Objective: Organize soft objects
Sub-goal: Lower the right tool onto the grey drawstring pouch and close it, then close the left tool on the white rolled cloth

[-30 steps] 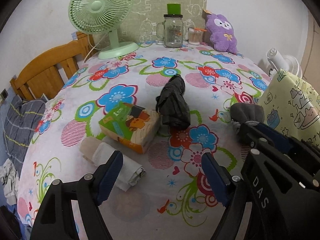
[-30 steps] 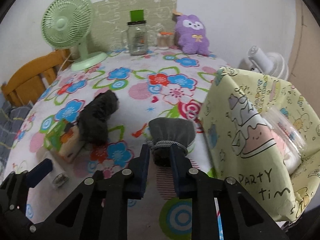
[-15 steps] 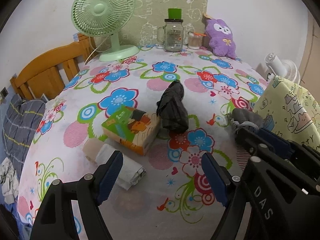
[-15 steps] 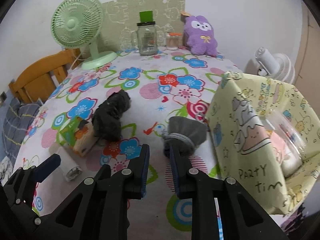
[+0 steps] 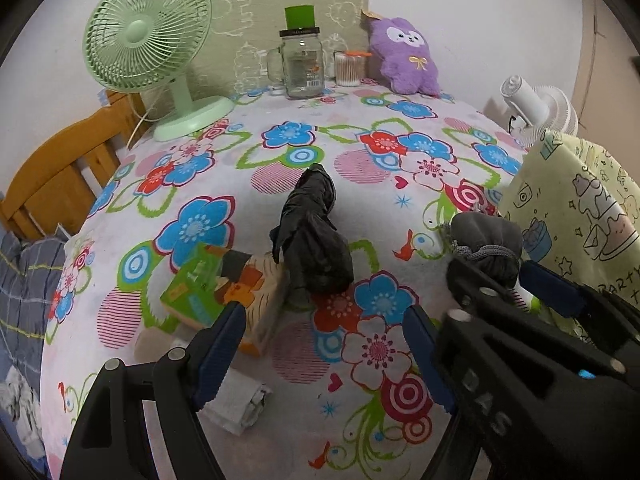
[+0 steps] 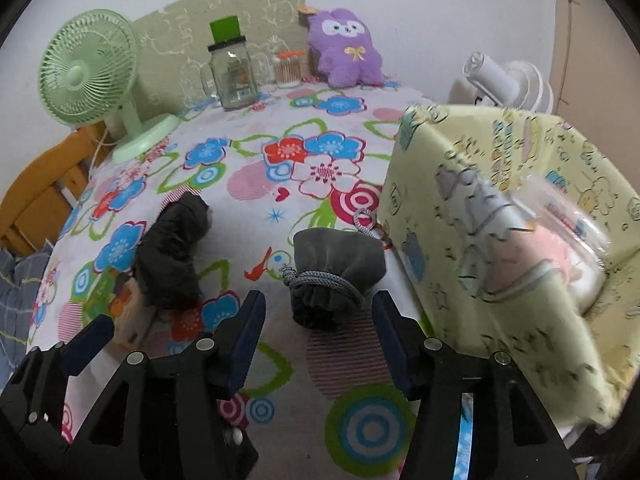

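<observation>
A grey drawstring pouch (image 6: 330, 270) lies on the floral tablecloth beside a yellow fabric bin (image 6: 516, 240); it also shows in the left wrist view (image 5: 486, 244). My right gripper (image 6: 320, 344) is open, its jaws wide to either side of the pouch's near end, not touching it. A crumpled black bag (image 5: 314, 236) lies mid-table against a tissue pack (image 5: 224, 292). A rolled white cloth (image 5: 236, 404) lies under my left gripper (image 5: 326, 356), which is open and empty. A purple plush (image 5: 404, 56) sits at the back.
A green fan (image 5: 148, 44), a glass jar (image 5: 302, 64) and a cotton swab cup (image 5: 350, 68) stand along the back edge. A wooden chair (image 5: 52, 184) is at the left. A white fan (image 5: 532, 108) stands behind the bin, which holds a clear packet (image 6: 560, 256).
My right gripper has opened and released the grey pouch, which now lies on the table beside the bin. Both grippers have moved a little forward.
</observation>
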Motion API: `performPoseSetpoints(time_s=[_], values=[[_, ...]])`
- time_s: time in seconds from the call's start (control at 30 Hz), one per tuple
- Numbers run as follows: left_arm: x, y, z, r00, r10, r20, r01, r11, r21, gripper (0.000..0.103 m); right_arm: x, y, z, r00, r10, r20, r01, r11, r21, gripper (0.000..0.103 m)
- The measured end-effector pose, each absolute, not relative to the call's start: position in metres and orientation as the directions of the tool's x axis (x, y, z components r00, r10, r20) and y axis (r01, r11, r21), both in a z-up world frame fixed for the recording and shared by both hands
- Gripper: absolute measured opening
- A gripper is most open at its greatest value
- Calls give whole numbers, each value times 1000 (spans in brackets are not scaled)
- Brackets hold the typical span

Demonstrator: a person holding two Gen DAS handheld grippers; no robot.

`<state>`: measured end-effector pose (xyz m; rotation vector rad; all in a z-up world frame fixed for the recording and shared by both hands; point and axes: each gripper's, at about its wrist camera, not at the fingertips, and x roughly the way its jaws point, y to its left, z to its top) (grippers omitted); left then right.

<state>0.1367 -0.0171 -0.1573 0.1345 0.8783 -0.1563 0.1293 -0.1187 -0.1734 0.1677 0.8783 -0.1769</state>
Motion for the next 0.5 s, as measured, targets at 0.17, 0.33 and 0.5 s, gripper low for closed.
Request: performPoseSetpoints(time_s=[0.17,0.33,0.5], values=[[139,-11,-163,613,-59,-788,152,987,45,82,137,-116,-179,618,-64,-784,184,981,66,40],[132,-6,-162,611,-46,-790,114,993,30,82,130,-112,-176,633,-15,-774,139,986,94,37],[122,2,-159,613,-19,-790,65,998,27,82,119,-105,-170,653,24,-757,92,990,110,37]])
